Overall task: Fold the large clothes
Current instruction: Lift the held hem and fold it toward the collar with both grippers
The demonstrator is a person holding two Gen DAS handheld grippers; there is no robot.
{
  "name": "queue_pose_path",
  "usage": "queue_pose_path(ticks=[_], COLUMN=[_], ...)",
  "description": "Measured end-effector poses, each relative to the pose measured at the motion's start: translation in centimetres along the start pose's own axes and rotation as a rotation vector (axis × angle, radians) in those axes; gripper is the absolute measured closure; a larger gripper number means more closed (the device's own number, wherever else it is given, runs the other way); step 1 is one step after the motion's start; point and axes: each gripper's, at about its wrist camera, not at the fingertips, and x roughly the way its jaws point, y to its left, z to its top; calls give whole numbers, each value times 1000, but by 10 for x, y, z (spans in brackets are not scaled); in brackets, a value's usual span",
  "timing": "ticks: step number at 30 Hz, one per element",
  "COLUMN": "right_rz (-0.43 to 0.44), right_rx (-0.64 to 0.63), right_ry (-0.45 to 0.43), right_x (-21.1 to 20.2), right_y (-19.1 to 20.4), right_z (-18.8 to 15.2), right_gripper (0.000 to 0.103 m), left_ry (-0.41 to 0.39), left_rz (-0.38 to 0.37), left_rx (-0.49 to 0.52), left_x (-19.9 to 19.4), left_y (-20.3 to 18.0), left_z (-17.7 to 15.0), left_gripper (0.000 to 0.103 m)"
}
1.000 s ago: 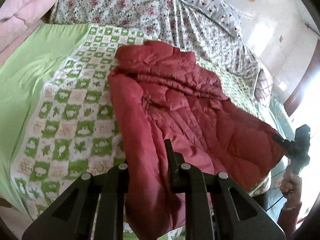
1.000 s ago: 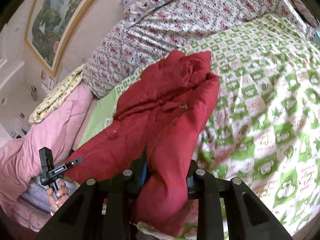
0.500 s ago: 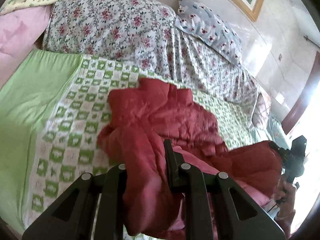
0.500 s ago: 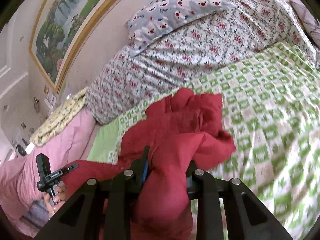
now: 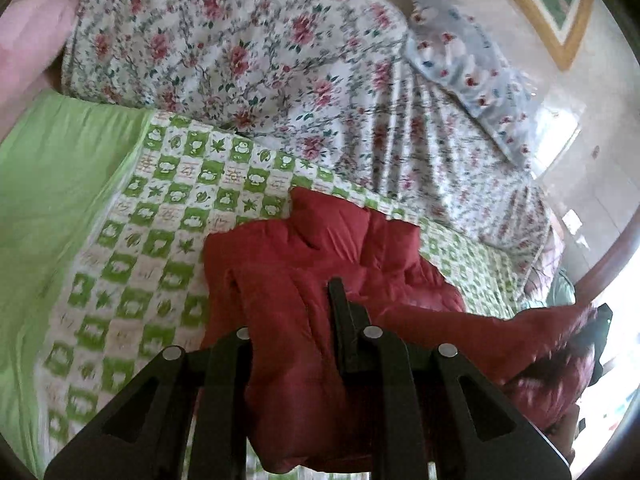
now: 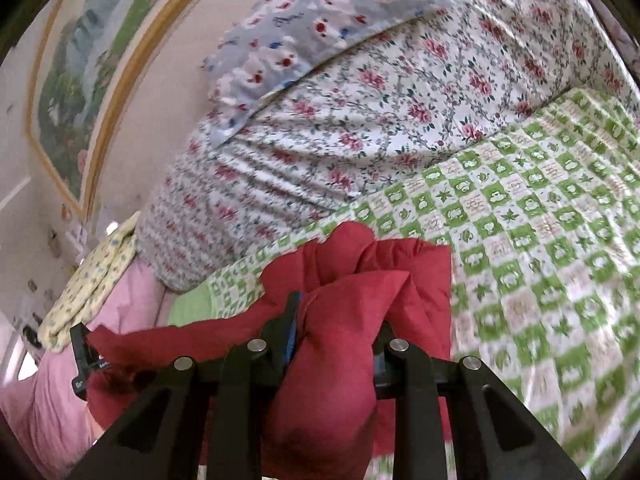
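Note:
A red puffy jacket (image 5: pixel 320 256) lies on the green-and-white checked bedspread (image 5: pixel 160 208), its near hem lifted and carried toward its far end. My left gripper (image 5: pixel 296 320) is shut on one near corner of the jacket. My right gripper (image 6: pixel 336 328) is shut on the other near corner of the jacket (image 6: pixel 360 280), which bulges between its fingers. The held edge stretches between the two grippers. The right gripper shows at the far right of the left wrist view (image 5: pixel 600 332), the left gripper at the far left of the right wrist view (image 6: pixel 80 356).
A floral quilt (image 5: pixel 240 52) and a blue patterned pillow (image 5: pixel 460 64) are piled at the head of the bed. A plain green sheet (image 5: pixel 52 184) and pink bedding (image 6: pixel 52 400) lie to the left. A framed picture (image 6: pixel 80 72) hangs on the wall.
Both grippers have lifted the jacket's near edge and carried it forward toward the head of the bed. The jacket has gone from spread flat to bunched and doubled over.

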Motion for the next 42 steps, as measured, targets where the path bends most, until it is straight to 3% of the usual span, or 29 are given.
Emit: queue_pose_path(ticks=[10, 25, 28, 31, 35, 42], right_rz=[-92, -156, -168, -185, -217, -254], right_rx=[99, 183, 193, 203, 177, 162], right_ry=[21, 27, 26, 23, 11, 6], right_x=[87, 155, 164, 171, 178, 186], right_y=[-47, -88, -94, -98, -95, -92], right_z=[23, 23, 23, 22, 22, 27], right_gripper=[79, 74, 73, 73, 73, 70], left_ry=[97, 128, 143, 91, 12, -24], left_rz=[58, 57, 39, 1, 39, -14], left_rx=[-112, -142, -153, -127, -29, 111], left_x=[107, 166, 161, 129, 81, 42], left_y=[37, 53, 55, 48, 30, -12], left_z=[34, 48, 53, 58, 55, 14], left_gripper=[86, 82, 80, 70, 67, 67])
